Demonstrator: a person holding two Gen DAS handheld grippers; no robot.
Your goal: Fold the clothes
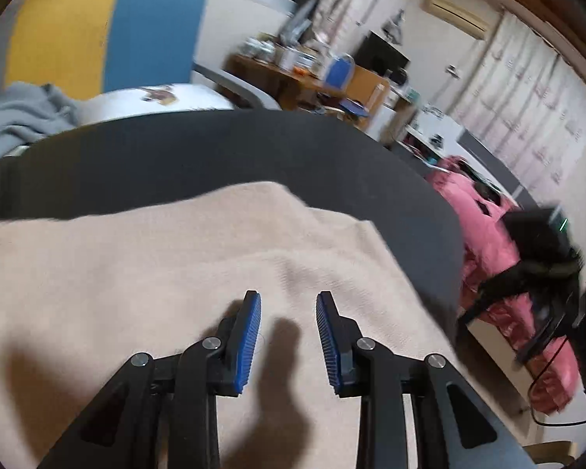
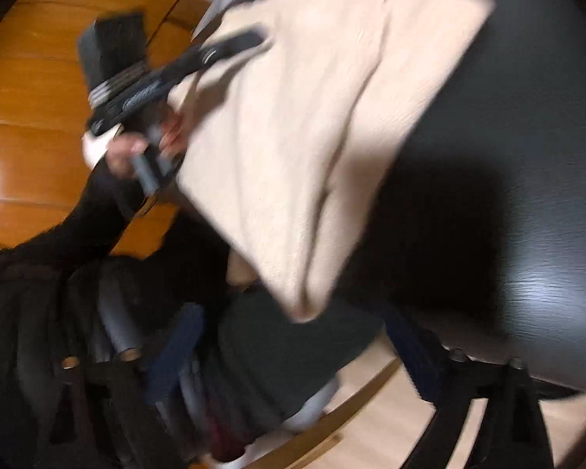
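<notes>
Left wrist view: left gripper (image 1: pixel 288 312), blue pads parted with nothing between them, poised over a beige knit garment (image 1: pixel 175 273) lying folded on the dark table (image 1: pixel 215 148), cloth directly below and ahead; the right gripper (image 1: pixel 543 273) blurs off the table's right edge, well apart. Right wrist view: right gripper's jaws spread wide and empty at the frame's lower corners, garment (image 2: pixel 312 136) up-frame with its long axis diagonal, one corner overhanging the table (image 2: pixel 527 156), left gripper (image 2: pixel 199 58) over its far end, so judged nearer.
</notes>
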